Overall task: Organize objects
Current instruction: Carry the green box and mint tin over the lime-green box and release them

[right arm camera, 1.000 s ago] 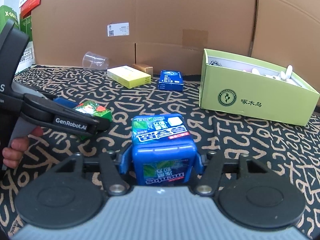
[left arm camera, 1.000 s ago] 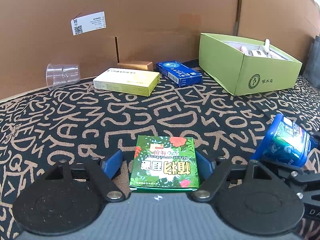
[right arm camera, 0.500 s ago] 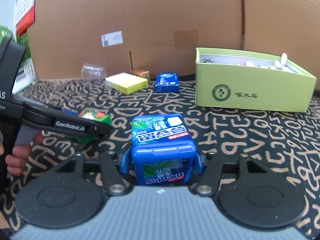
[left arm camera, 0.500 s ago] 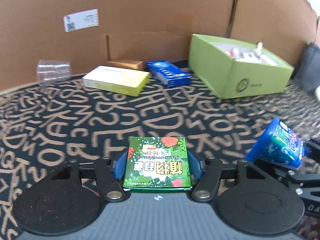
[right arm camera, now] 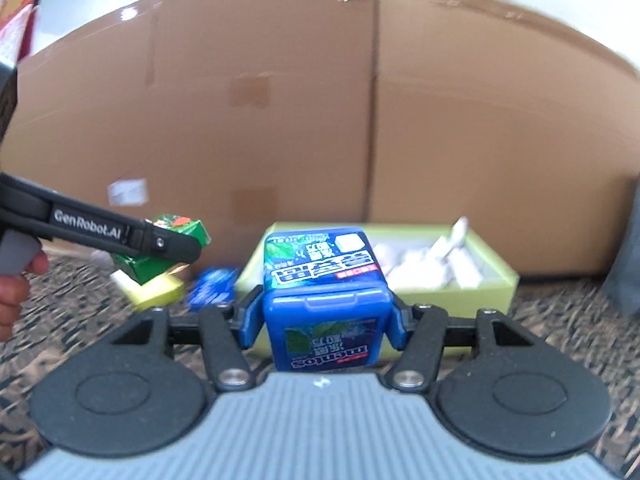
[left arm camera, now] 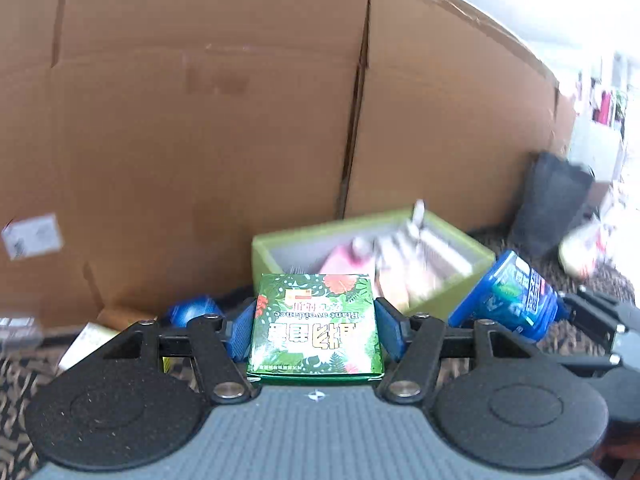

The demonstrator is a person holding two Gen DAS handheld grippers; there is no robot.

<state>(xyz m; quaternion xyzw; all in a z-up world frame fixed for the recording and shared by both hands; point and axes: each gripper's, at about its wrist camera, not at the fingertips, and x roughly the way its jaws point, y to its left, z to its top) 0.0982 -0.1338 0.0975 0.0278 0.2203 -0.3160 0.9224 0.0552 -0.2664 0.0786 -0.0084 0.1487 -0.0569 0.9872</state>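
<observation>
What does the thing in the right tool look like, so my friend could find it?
Start at the big cardboard wall, then drop to the open lime-green box in front of it. Nearer than that box, clamped in the right tool, is a chunky blue Mentos gum tub with a flip lid. The left tool's item is a flat green leafy-print box.

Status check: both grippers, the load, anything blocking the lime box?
Left gripper shut on green carton. Right gripper shut on blue Mentos tub. Lime box ahead, open, partly filled. Path looks clear.
</observation>
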